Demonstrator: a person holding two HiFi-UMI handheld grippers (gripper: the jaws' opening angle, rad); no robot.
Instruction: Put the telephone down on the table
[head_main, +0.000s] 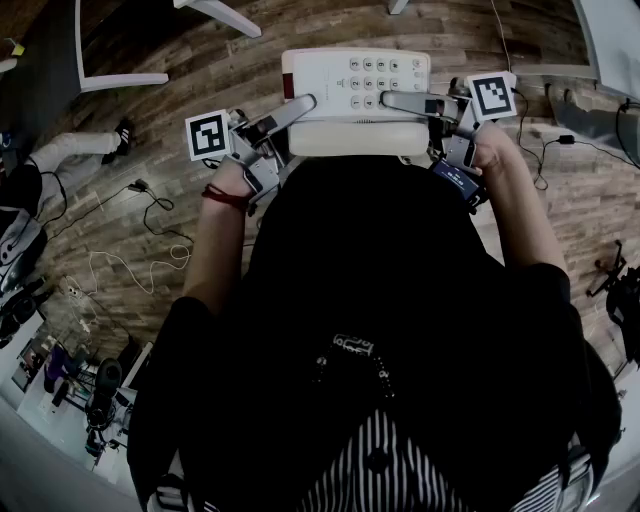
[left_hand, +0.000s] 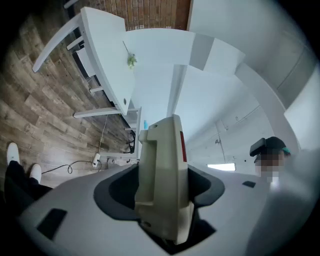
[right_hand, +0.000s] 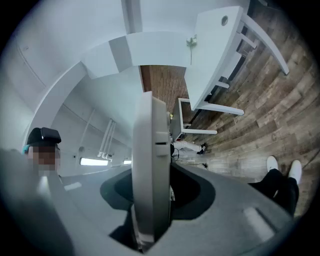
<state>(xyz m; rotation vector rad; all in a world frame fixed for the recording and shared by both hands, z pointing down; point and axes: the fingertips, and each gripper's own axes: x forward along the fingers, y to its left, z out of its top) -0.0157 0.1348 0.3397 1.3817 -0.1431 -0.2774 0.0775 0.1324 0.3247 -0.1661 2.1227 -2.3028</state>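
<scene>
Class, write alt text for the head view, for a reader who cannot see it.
Seen from above, a person in dark clothes holds a white telephone over a wooden floor, the left gripper and right gripper each clamped on one end. Cables trail across the floor.

No legible text, brand or number. Keypad (head_main: 380, 80) on telephone (head_main: 318, 72): key markings too small to read. Square markers (head_main: 208, 135): black-and-white patterns only, no characters.
</scene>
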